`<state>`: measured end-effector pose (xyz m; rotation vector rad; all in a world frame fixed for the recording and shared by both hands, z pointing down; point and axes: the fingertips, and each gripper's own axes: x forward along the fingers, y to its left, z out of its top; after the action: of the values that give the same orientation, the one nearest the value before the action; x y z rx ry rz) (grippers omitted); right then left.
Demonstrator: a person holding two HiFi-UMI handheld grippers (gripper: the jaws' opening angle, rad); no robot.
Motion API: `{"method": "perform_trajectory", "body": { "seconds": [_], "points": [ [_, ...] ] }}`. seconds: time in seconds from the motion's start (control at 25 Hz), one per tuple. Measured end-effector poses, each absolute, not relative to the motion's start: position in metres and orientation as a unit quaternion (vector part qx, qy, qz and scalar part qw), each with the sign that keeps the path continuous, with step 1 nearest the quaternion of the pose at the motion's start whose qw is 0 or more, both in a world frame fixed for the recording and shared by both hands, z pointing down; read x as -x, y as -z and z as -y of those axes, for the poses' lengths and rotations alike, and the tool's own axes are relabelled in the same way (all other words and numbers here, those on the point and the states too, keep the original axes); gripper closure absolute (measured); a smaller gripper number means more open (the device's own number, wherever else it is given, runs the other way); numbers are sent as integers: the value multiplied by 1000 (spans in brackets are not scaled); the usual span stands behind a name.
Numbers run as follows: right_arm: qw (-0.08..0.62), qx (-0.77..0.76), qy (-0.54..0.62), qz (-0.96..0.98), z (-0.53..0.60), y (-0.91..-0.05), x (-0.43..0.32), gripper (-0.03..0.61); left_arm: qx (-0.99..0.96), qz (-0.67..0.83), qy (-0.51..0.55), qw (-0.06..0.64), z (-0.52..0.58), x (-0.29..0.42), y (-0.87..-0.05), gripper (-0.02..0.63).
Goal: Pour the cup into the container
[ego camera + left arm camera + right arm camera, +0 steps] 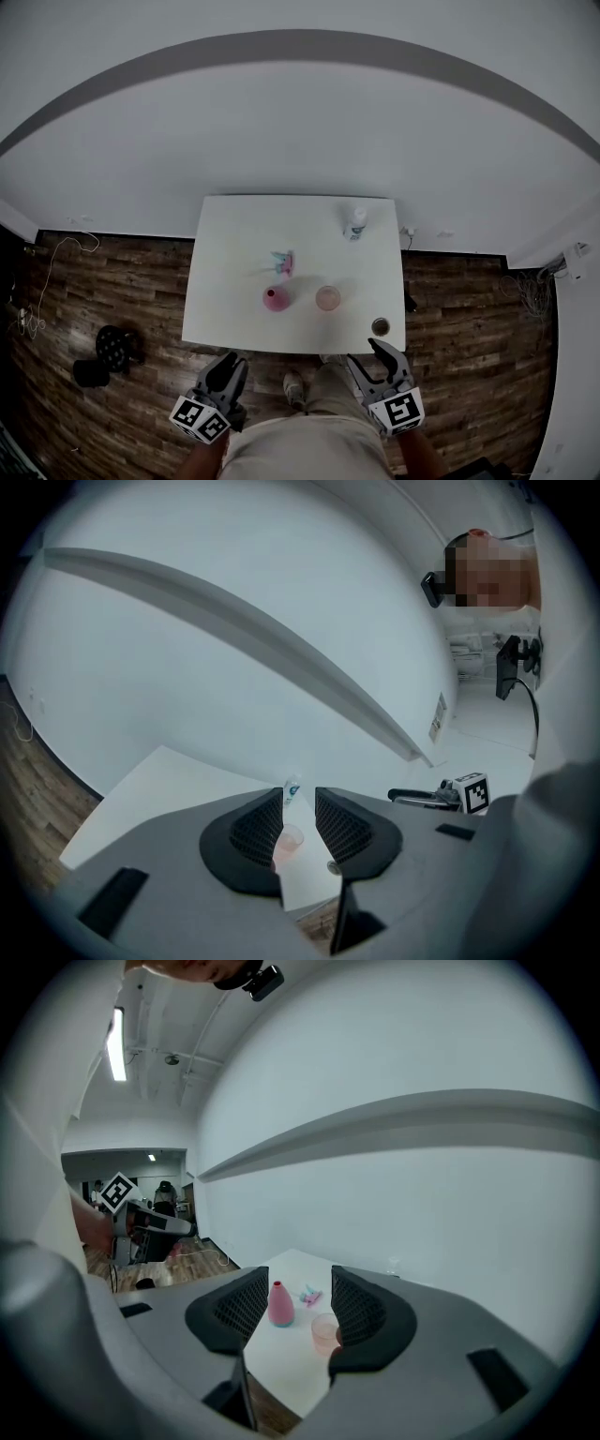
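White table is sitting ahead. Both grippers are hovering off its near edge, tilted slightly down. Left gripper and right gripper are both showing parted jaws and holding nothing. Pink vase is standing front-centre, with the clear cup near its right. Small round container is sitting at the near right corner.

You have the cup, a see-through pinkish tumbler, standing upright on the white table near its front edge, right of the middle. Near it on its left stands your container, a pink narrow-necked vessel, also upright; the two are apart
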<state>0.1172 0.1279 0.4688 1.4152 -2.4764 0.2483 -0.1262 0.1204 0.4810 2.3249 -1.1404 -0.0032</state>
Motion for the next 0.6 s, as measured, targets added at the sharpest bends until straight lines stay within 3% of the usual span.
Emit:
{"method": "perform_trajectory", "body": {
  "seconds": [0.28, 0.6],
  "points": [
    [174, -420, -81, 887, -91, -486, -132, 383, -834, 468, -8, 291, -103, 103, -486, 503],
    [223, -329, -71, 915, -52, -521, -132, 294, -812, 505, -13, 293, -89, 86, -499, 494]
  ]
}}
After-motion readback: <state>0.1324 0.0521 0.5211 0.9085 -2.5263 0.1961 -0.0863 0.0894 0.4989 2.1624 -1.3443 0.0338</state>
